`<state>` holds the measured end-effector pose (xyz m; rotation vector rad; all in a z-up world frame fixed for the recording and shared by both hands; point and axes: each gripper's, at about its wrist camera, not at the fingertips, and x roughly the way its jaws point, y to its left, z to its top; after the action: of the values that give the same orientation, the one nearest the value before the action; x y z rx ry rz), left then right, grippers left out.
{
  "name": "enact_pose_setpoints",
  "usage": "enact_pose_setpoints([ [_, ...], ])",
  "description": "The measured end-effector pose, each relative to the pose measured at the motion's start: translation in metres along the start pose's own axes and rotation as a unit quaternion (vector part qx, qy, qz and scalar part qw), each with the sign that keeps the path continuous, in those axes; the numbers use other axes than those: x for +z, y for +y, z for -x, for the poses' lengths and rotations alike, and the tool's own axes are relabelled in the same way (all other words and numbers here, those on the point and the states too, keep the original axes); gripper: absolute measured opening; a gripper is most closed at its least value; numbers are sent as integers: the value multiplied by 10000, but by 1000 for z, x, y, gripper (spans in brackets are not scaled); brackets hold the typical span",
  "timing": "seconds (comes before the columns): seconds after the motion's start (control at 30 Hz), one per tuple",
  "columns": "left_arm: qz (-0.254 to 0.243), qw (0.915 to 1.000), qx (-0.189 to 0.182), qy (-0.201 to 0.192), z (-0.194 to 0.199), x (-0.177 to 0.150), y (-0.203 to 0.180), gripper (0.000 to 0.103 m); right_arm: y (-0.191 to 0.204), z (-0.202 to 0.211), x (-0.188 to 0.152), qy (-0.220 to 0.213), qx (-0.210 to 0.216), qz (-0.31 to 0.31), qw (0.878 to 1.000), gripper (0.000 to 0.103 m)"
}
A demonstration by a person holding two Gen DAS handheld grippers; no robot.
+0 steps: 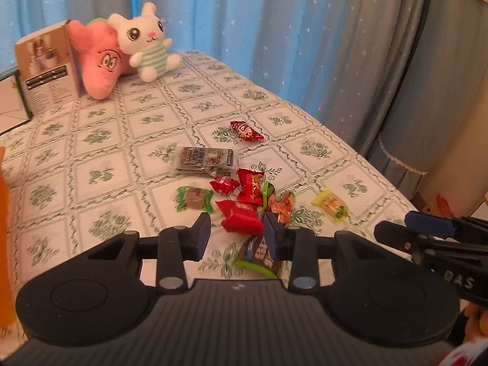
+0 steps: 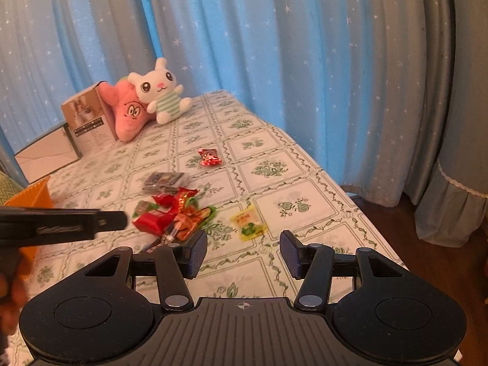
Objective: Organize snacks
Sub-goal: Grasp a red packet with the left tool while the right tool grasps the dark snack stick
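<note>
1. Snacks (image 1: 244, 195) sit scattered mid-table on the green-patterned tablecloth (image 1: 100, 164).
2. Left gripper (image 1: 236, 231) hovers over the red packets, jaws apart, gripping nothing.
3. Right gripper (image 2: 244, 251), also empty and released, sits near the yellow candy (image 2: 248, 224).

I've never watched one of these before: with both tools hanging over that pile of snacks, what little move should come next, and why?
Probably the left tool should ease down and close on the red packet just ahead of it. Its fingers stand apart with nothing held, and that packet lies at the near edge of the snack pile. The right tool is open too, nearest the yellow candy.
</note>
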<state>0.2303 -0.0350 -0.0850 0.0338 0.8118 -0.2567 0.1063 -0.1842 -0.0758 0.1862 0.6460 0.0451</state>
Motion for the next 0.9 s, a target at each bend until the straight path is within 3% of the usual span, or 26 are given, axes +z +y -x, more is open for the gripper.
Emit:
enact_pose_setpoints([
  [0.2,-180,9990,-75,401,-46,9,1,34,-1,-21,-1,131,141,-91,9998,53],
  [0.33,-412,9975,-10,568,-55,6,3,33,3,-30,0,194,200,-78,9996,53],
  [0.5,-412,9980,5,476,-33,-10,21,29,16,-45,1,300,423,-37,9986,53],
  [0.67,-138,9989,290,351,-4,-36,45,23,36,-68,5,442,641,-58,9969,53],
  [0.9,235,9983,513,172,19,-63,69,23,68,-102,9,577,314,259,9975,53],
])
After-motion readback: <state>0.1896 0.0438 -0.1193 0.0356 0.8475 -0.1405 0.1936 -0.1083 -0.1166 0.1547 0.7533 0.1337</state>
